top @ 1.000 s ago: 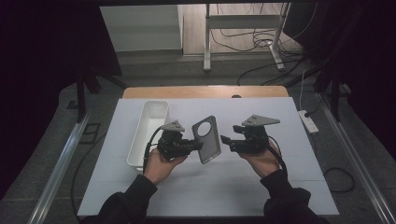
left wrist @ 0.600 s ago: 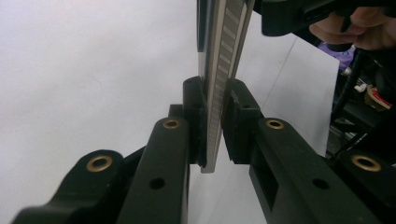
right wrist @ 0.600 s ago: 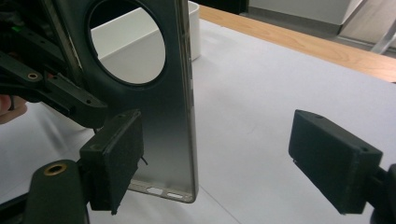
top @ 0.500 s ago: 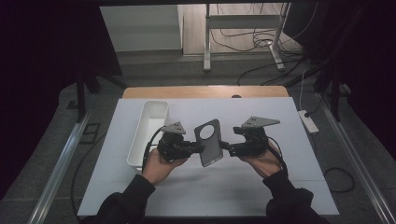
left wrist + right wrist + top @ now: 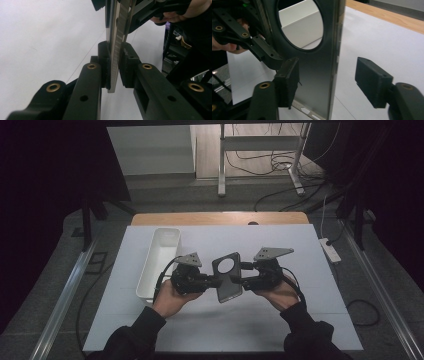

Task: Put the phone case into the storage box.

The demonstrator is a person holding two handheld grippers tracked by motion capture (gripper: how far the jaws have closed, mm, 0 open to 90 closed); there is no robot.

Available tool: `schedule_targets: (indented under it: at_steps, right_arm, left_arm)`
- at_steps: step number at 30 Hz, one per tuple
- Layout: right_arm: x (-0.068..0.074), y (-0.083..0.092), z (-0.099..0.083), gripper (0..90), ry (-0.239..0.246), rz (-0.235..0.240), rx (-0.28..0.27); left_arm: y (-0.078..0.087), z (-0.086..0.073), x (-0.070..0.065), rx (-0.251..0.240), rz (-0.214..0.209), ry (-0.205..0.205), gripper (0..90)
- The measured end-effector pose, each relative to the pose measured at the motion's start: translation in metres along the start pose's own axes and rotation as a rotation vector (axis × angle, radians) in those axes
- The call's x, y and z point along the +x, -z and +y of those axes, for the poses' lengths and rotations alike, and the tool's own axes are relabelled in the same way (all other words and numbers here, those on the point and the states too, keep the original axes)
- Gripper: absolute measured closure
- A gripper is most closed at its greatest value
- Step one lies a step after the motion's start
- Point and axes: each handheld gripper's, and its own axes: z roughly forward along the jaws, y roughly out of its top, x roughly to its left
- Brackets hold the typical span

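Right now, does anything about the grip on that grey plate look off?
Yes: the grey plate is clamped by the left gripper alone. The right gripper has just been closing around it, but its far pad stands clear of the plate's edge.

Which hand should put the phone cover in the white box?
Left. The left tongs already pinch the phone cover, nearest the white box. The right tongs, just closing, don't grip it.

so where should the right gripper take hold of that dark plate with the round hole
Probably on the plate's free long edge below the hole, coming from the side opposite the left gripper. The plate is thin and held edge-on; the right gripper's jaws already straddle that edge.
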Motion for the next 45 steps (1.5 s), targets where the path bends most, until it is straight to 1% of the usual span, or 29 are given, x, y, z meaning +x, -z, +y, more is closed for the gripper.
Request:
schedule_targets:
  at_steps: [2,6,7,9,10,12,14,18,20,22,23,24,25,26,27,28,30,31,32,34,35,36,37,40,42,45]
  right_arm:
    - [0.001,-0.001,0.000,41.8,0.004,0.014,0.006]
    - [0.002,-0.002,0.000,48.0,0.016,0.030,0.019]
    - [0.002,-0.002,0.000,48.0,0.016,0.030,0.019]
    - [0.003,-0.002,0.000,54.9,0.025,0.041,0.024]
    - [0.005,-0.003,0.000,56.6,0.034,0.034,0.028]
    - [0.005,-0.002,0.000,63.6,0.055,0.010,0.040]
    - [0.004,0.000,-0.001,68.9,0.060,0.018,0.043]
    - [0.004,0.005,0.000,79.1,0.079,0.043,0.045]
    - [0.006,0.005,0.000,81.2,0.084,0.056,0.040]
    - [0.008,0.005,0.001,81.6,0.093,0.045,0.038]
    - [0.010,0.005,0.001,81.7,0.094,0.034,0.037]
    - [0.011,0.004,0.001,81.7,0.095,0.028,0.035]
    - [0.012,0.004,0.002,81.7,0.103,0.006,0.036]
    - [0.013,0.005,0.002,81.8,0.106,-0.008,0.036]
    - [0.013,0.005,0.002,81.8,0.106,-0.008,0.036]
    - [0.013,0.005,0.002,81.7,0.102,-0.014,0.035]
    - [0.012,0.006,0.002,81.7,0.091,-0.031,0.026]
    - [0.011,0.006,0.002,81.8,0.086,-0.040,0.023]
    - [0.011,0.008,0.002,81.7,0.078,-0.056,0.018]
    - [0.010,0.009,0.002,81.7,0.064,-0.072,0.013]
    - [0.009,0.009,0.002,81.7,0.057,-0.092,0.012]
    - [0.009,0.009,0.002,81.7,0.057,-0.092,0.012]
    - [0.009,0.010,0.001,81.7,0.053,-0.109,0.012]
    - [0.009,0.011,0.001,81.7,0.043,-0.136,0.005]
    - [0.010,0.011,0.001,81.7,0.034,-0.161,0.004]
    - [0.011,0.011,0.001,81.7,0.014,-0.182,-0.003]
  left_arm:
    - [-0.001,0.000,0.000,0.002,-0.008,-0.005,80.1]
    - [-0.002,0.000,0.000,0.004,-0.007,-0.011,80.1]
    - [-0.002,0.000,0.000,0.004,-0.007,-0.011,80.1]
    - [-0.003,-0.001,0.000,0.009,-0.001,-0.007,80.1]
    - [-0.004,-0.001,0.001,0.012,0.001,-0.005,80.1]
    - [-0.005,-0.002,0.002,0.020,0.018,0.002,80.1]
    - [-0.005,-0.003,0.004,0.013,0.023,0.013,80.1]
    - [-0.004,-0.005,0.009,0.011,0.053,0.036,80.1]
    - [-0.004,-0.005,0.010,0.000,0.059,0.043,78.2]
    - [-0.004,-0.005,0.009,-0.008,0.084,0.041,75.2]
    - [-0.004,-0.005,0.008,-0.008,0.089,0.040,73.9]
    - [-0.003,-0.004,0.008,-0.017,0.099,0.038,70.3]
    - [-0.002,-0.004,0.007,-0.027,0.110,0.036,59.7]
    - [-0.002,-0.004,0.007,-0.027,0.110,0.036,51.9]
    - [-0.001,-0.003,0.007,-0.029,0.126,0.033,51.9]
    - [0.000,-0.003,0.006,-0.033,0.145,0.030,49.4]
    - [0.002,-0.002,0.006,-0.041,0.174,0.033,38.9]
    - [0.003,-0.002,0.006,-0.047,0.196,0.038,36.0]
    - [0.004,-0.001,0.007,-0.048,0.205,0.039,30.8]
    - [0.005,-0.001,0.006,-0.053,0.222,0.041,23.9]
    - [0.005,-0.001,0.006,-0.054,0.234,0.042,19.0]
    - [0.006,-0.001,0.006,-0.054,0.247,0.041,19.0]
    - [0.006,-0.001,0.006,-0.056,0.258,0.038,17.2]
    - [0.006,-0.002,0.005,-0.063,0.292,0.033,12.6]
    - [0.006,-0.002,0.006,-0.059,0.308,0.029,12.6]
    - [0.006,-0.003,0.007,-0.054,0.318,0.034,14.3]
